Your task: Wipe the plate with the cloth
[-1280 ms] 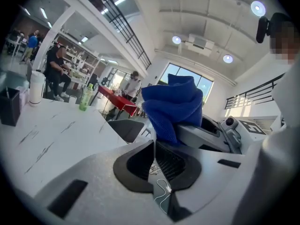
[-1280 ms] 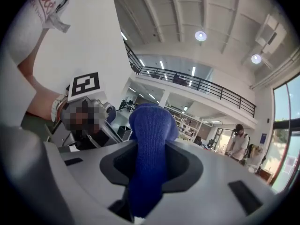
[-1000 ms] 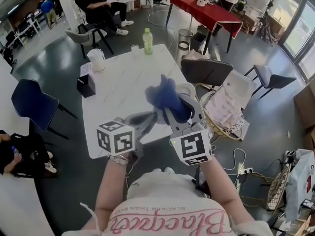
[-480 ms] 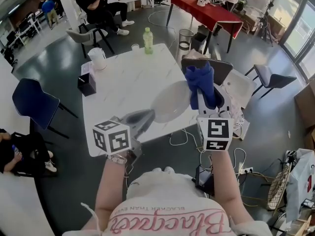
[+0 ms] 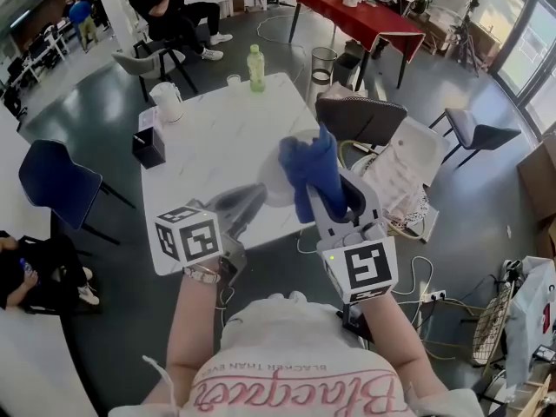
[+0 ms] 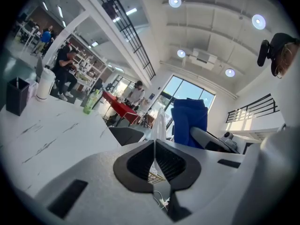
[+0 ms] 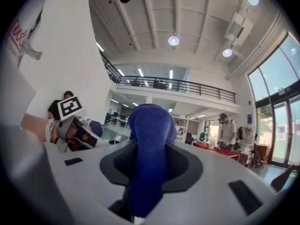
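In the head view my left gripper is shut on the near rim of a white plate and holds it above the table's front edge. My right gripper is shut on a blue cloth, which hangs bunched against the plate's right side and hides part of it. The left gripper view shows the plate edge-on between the closed pads, with the cloth just to its right. In the right gripper view the cloth fills the gap between the jaws, and the left gripper's marker cube shows at left.
A white marble table carries a green bottle, a white jug and a black box. A blue chair stands at left, a dark chair and a wicker basket at right. People sit at the back.
The right gripper swung the cloth off the plate to the right, then back left against it. The left gripper and plate stayed almost still.
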Demonstrator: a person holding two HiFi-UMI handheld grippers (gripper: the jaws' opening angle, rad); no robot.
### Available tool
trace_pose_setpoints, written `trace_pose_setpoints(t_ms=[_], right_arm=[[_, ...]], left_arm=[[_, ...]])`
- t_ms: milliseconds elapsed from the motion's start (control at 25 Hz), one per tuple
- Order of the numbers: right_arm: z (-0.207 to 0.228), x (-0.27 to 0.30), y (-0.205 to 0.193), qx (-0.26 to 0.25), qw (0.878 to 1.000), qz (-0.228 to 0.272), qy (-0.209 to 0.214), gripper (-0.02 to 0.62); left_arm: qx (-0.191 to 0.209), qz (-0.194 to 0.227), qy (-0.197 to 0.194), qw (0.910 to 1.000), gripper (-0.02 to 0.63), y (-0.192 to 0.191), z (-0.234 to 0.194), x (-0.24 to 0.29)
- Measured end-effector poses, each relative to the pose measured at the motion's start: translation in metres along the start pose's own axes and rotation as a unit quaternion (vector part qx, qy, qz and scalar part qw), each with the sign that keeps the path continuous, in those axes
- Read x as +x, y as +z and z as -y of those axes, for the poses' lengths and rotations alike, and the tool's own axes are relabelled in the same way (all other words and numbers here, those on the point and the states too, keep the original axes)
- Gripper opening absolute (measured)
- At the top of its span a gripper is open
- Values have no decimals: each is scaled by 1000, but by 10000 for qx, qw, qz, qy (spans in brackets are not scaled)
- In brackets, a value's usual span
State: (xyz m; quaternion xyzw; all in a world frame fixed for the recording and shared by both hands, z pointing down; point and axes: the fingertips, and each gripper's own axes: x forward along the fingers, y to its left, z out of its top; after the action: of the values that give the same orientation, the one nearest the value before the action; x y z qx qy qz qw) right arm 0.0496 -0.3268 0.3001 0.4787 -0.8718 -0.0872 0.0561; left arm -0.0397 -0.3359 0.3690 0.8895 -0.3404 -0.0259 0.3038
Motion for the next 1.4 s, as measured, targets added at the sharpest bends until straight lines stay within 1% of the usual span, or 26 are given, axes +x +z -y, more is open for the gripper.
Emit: trace_pose_setpoints(t_ms=[80,200,360,440,520,720,840,960,1080,1200,1280,1360,1400], right_arm=[[-32,7,-6,-88,9990,-79,441,117],[-61,15,-14,-331,9959,-217,808,117],[-73,19,-26,-778,9895,-462,1128,117],[-72,18,-34,-989,9848,-655,1268,117],[-66,17,-42,-1126,9820,-854,1250,117],[-39,12,-54,-1290,9804,-1162,928,118],[-21,10,-58,-1285,9815,-1227,708,118],[-3,11,-60,-1233,9834,-1253,451,118],[22,8,-60,-1023,9866,-1268,25,120],[51,4,-60,-794,9875,-1284,-449,120],[68,-1,-59,-654,9871,-1276,-716,120],[82,-8,-57,-524,9863,-1232,-966,120],[87,-13,-56,-456,9862,-1190,-1059,120]], left_arm=[[-27,26,-8,10000,12,0,1,2],[0,16,-7,10000,12,0,4,3],[3,-24,74,10000,12,-3,2,-1],[-77,31,14,10000,12,-3,2,-6],[-91,99,-92,9999,12,-2,3,-9],[296,6,-153,9994,12,-1,10,-13],[357,3,-216,9991,14,-1,12,-13],[444,-12,-276,9986,14,-1,12,-12],[658,-57,-298,9974,14,0,15,-12],[948,-36,-245,9952,14,3,15,-12],[1206,6,-121,9926,12,5,11,-11],[1618,41,115,9867,12,6,4,-10],[1909,60,269,9812,12,6,1,-11]])
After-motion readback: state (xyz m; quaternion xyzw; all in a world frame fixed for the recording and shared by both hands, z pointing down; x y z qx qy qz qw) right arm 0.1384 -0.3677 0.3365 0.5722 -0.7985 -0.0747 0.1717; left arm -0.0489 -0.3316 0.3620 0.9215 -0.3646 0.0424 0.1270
